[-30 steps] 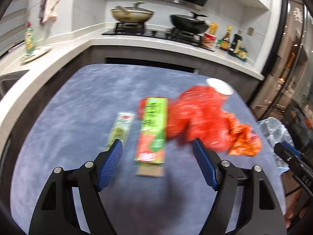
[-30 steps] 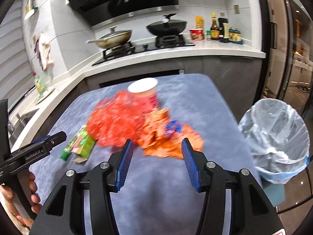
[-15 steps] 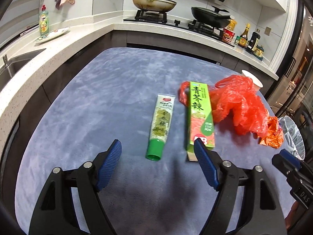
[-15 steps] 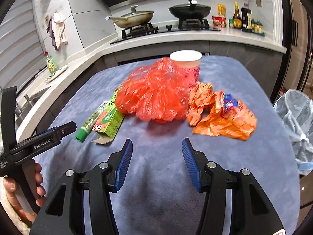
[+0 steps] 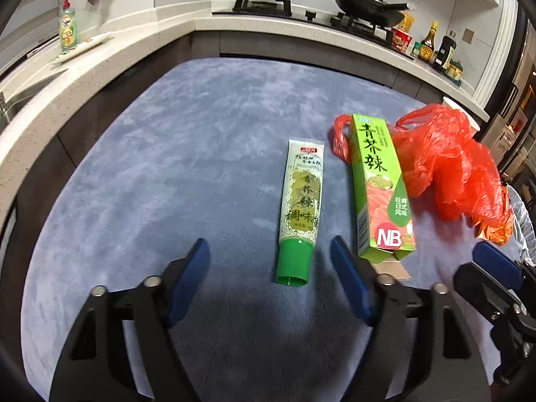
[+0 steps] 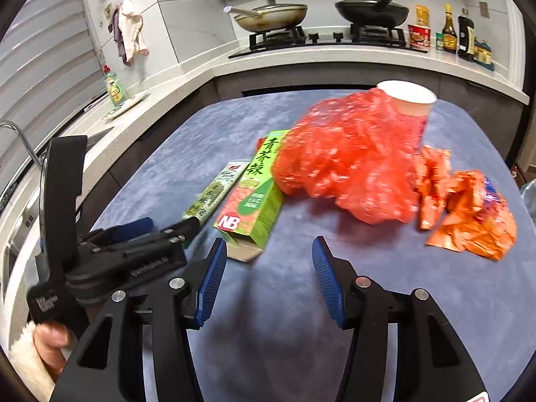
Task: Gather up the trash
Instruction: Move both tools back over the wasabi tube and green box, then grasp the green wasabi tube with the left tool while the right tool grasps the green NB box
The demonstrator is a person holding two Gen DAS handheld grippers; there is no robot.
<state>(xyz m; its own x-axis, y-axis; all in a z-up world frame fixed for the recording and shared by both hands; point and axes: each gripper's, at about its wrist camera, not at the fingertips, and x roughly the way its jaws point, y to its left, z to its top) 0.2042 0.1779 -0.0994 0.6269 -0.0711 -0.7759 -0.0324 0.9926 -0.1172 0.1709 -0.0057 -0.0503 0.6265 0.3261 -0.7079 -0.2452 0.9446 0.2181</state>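
A plush blue-grey cloth (image 5: 167,167) covers the rounded table, ringed by a pale speckled stone counter (image 5: 100,53) in a kitchen. On the cloth lies the trash: a crinkled, translucent red plastic bag (image 5: 445,164) slumps in a soft heap against a white paper cup (image 6: 408,100), which stands upright behind it. Just right of the bag sit crumpled orange foil wrappers (image 6: 469,214), creased and glossy. Touching the bag's left edge lies a long rectangular green cardboard box (image 5: 378,187), flat on its side, its near end flap open. Beside the box, parallel to it and slightly apart, rests a flattened wasabi tube (image 5: 301,201) with a round green screw cap pointing toward the camera. The left gripper (image 5: 269,251) hovers with its ribbed blue pads spread wide, empty, the tube's cap lying between the fingertips. The right gripper (image 6: 266,248) is likewise spread apart and holds nothing, poised over bare cloth near the box's open end.
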